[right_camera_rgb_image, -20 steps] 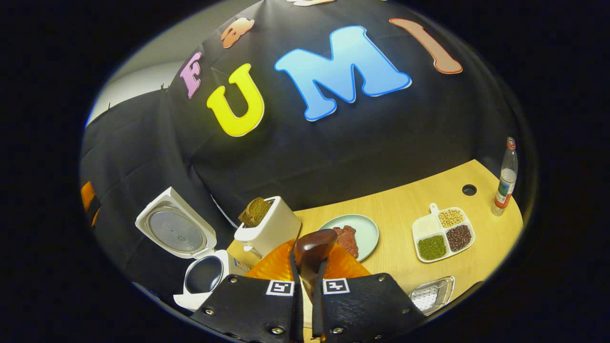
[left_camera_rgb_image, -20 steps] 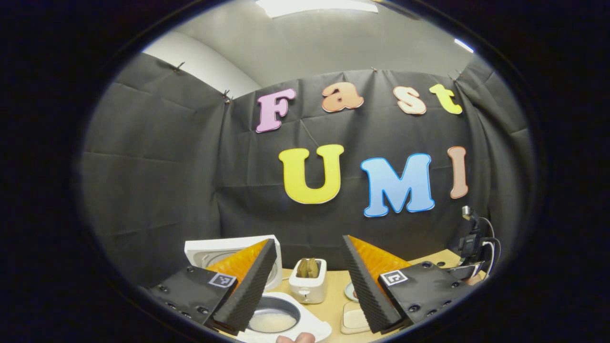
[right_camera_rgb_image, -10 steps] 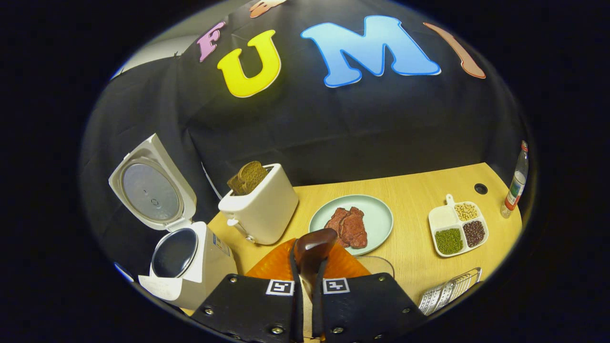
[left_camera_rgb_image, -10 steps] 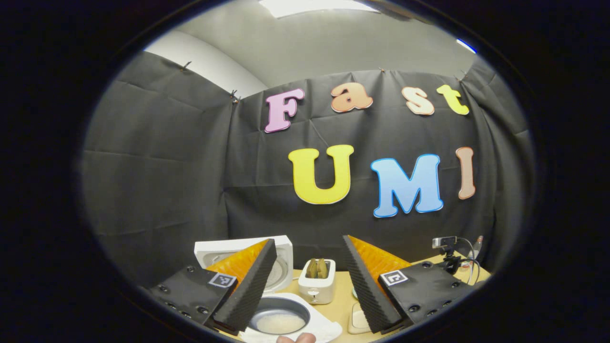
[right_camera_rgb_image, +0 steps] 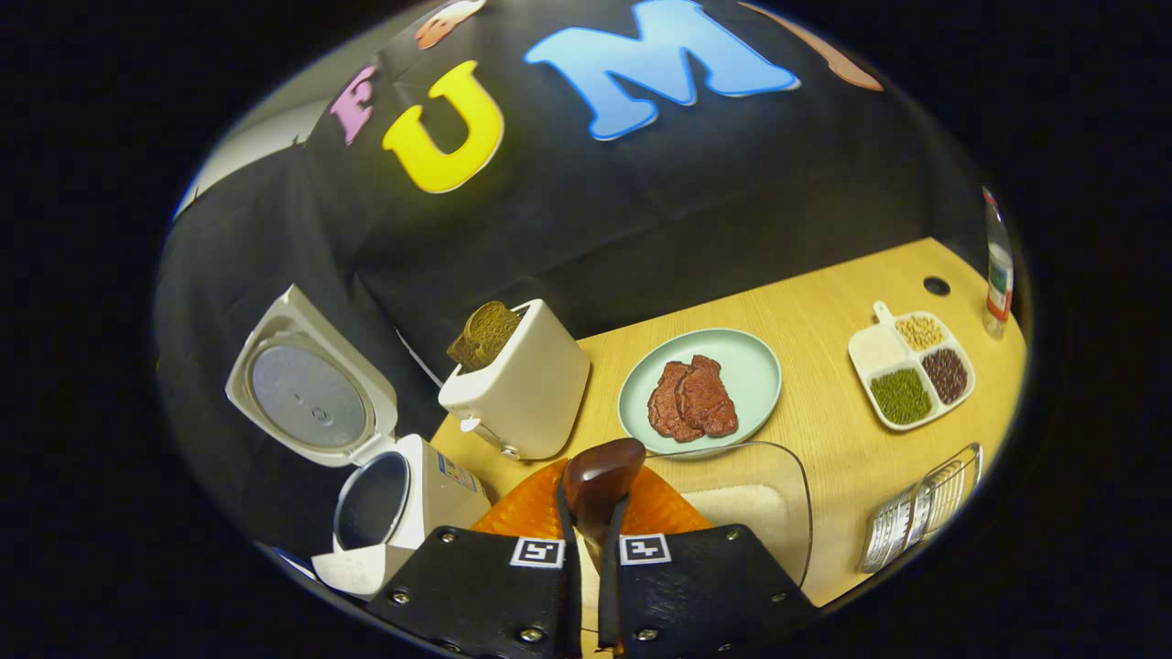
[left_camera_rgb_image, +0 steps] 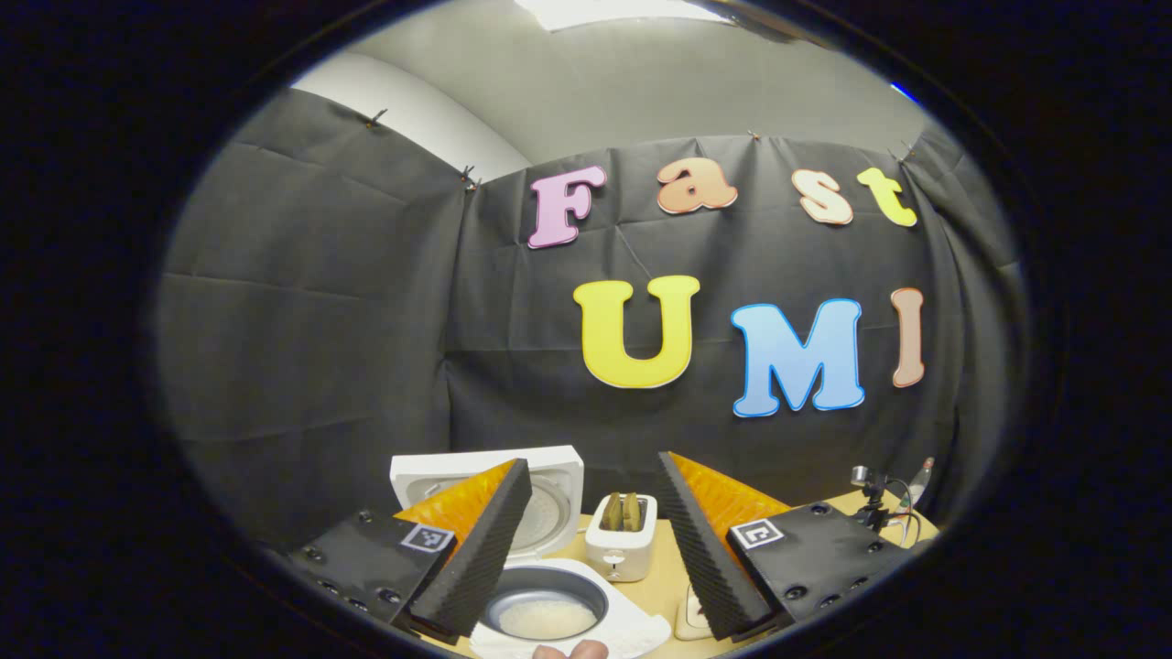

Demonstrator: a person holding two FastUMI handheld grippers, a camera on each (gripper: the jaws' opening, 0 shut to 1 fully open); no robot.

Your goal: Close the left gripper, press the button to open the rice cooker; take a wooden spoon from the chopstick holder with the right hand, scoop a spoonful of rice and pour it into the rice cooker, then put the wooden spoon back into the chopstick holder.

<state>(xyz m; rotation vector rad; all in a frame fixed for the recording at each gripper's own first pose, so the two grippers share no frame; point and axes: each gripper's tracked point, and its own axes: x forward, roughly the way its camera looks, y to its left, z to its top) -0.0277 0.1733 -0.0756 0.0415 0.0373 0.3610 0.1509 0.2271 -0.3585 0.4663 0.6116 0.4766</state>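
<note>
My right gripper (right_camera_rgb_image: 589,526) is shut on the dark wooden spoon (right_camera_rgb_image: 602,471), whose bowl sticks out past the fingertips. It hangs above a clear box of rice (right_camera_rgb_image: 751,508). The white rice cooker (right_camera_rgb_image: 403,494) stands at the lower left with its lid (right_camera_rgb_image: 311,394) raised. The metal chopstick holder (right_camera_rgb_image: 925,513) sits at the right. In the left gripper view my left gripper (left_camera_rgb_image: 593,459) is open with nothing between its fingers. Below it the cooker's pot (left_camera_rgb_image: 548,615) holds some rice, and the lid (left_camera_rgb_image: 549,485) stands up behind it.
A white toaster (right_camera_rgb_image: 526,384) with bread stands beside the cooker. A green plate (right_camera_rgb_image: 751,366) with meat, a divided dish of beans (right_camera_rgb_image: 911,366) and a bottle (right_camera_rgb_image: 998,265) sit further right on the wooden table (right_camera_rgb_image: 824,430). A fingertip (left_camera_rgb_image: 568,650) shows at the bottom edge.
My right gripper has tilted down toward the table with the spoon, and the box of rice has come into view under it. The left gripper view has drifted slightly; that gripper stays open.
</note>
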